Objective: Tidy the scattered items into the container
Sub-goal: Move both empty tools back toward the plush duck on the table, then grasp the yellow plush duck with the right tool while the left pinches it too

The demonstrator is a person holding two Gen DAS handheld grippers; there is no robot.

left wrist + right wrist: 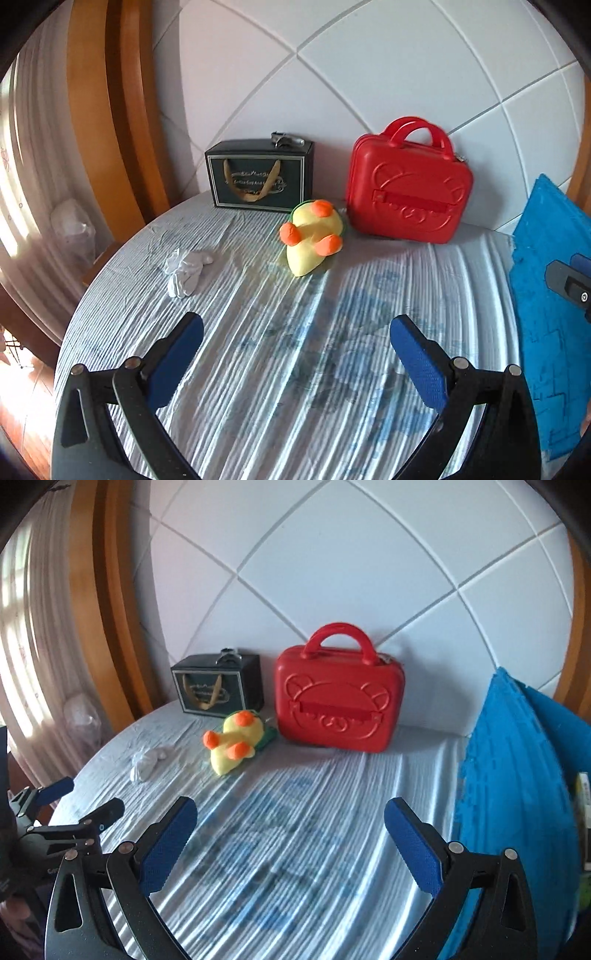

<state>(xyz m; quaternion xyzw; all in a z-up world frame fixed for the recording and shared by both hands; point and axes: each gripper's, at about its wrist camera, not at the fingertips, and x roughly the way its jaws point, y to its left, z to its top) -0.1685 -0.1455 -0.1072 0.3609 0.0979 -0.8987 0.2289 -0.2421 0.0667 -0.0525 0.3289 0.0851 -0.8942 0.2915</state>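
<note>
- Blue-padded jaws are gaping wide on both the left gripper (295,350) and the right gripper (291,830), each gripping nothing above the striped sheet (258,369).
- Further out, the yellow plush toy (312,236) and white socks (184,271) are lying loose.
- Behind them, the red case (408,184) is standing zipped against the headboard, so everything is looking undone.

The gold lettering on the dark green rectangular gift box (258,173) is too blurred to read. The crinkled blue foam mat (550,295) is cut off by the right edge.
</note>
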